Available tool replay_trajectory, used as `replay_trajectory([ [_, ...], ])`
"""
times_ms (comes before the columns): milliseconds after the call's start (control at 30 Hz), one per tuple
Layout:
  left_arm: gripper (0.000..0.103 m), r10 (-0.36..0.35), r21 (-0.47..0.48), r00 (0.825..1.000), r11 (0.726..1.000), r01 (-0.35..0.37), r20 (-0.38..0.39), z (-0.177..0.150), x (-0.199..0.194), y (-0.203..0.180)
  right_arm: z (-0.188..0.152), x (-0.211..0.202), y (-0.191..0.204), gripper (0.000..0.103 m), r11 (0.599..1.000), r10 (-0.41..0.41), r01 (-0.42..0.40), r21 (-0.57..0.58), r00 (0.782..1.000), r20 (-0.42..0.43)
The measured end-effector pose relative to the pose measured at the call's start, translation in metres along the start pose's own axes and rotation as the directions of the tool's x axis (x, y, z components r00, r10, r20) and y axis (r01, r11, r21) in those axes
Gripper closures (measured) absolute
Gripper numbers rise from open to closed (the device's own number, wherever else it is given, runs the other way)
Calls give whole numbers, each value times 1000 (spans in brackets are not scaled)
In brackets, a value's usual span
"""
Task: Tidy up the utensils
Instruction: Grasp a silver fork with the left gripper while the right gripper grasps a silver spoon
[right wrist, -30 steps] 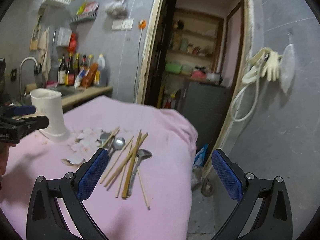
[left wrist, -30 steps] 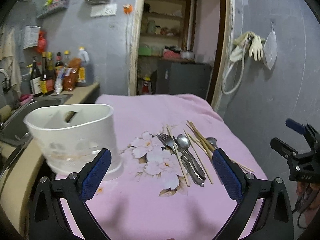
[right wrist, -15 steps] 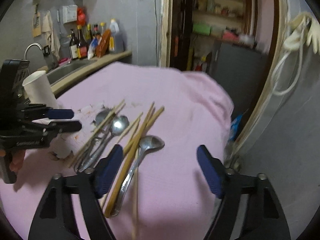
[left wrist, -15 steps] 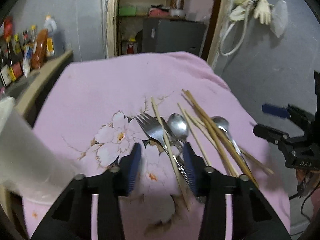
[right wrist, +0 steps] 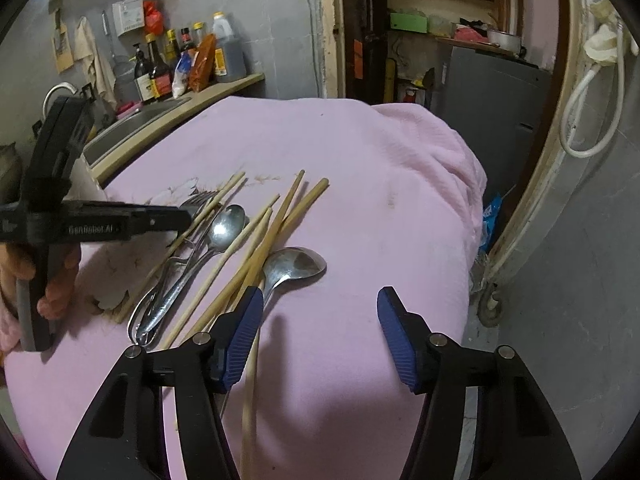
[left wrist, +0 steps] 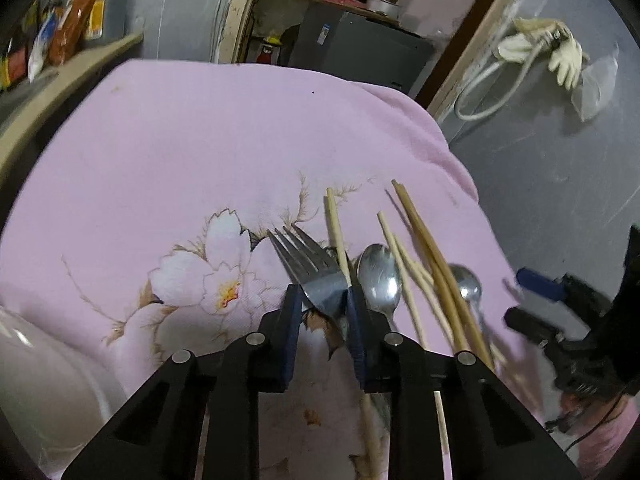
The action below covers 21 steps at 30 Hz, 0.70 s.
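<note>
Left gripper (left wrist: 320, 300) lowered, tilted down, closing around fork (left wrist: 310, 270)

each claw (right wrist: 320, 332) is black plastic with ribbed blue pads (right wrist: 394, 334) and silver screws; the left claw (left wrist: 320, 312) matches, white lettering along its side.

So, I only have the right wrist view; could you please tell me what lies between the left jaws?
Observer: The fork lies there, its head filling the gap, and the left gripper has its jaws closing on it.
Operator: Thank you; is anything else close to that grip?
Observer: A pale chopstick crosses the fork's edge and runs right up against one pad, so it may get caught.
</note>
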<state>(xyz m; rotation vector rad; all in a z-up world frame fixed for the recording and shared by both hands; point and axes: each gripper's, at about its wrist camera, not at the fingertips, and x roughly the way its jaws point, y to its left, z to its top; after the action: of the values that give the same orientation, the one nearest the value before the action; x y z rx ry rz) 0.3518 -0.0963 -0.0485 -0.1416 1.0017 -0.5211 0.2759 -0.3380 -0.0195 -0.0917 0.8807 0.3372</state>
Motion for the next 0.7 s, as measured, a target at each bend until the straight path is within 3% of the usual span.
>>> replay_trajectory([
  [133,86,-23,-19,1000,1000,23,1,2,-1,3,5,10,-1,46,999,34,-34,0,999,-27],
  [300,99,-45,-19,999,999,45,0,3,-1,-4,12,27,2,46,998,43,-45,-32,996,-82],
  [433,100,-36,5,999,999,36,3,4,1,-10,19,41,3,47,998,33,-38,-42,993,-113],
  [567,101,-61,-31,998,998,61,-15,5,2,-3,30,56,-3,47,997,67,-71,-19,989,-135],
  [600,101,-61,-34,998,998,61,-19,4,0,-3,31,57,-4,48,997,76,-78,-7,987,-138],
  [667,102,-56,-28,998,998,55,-17,2,-5,-4,32,60,-5,61,994,109,-107,18,984,-143],
  [700,102,-57,-20,998,998,57,-11,1,-8,-6,32,59,-4,61,993,121,-118,23,982,-144],
])
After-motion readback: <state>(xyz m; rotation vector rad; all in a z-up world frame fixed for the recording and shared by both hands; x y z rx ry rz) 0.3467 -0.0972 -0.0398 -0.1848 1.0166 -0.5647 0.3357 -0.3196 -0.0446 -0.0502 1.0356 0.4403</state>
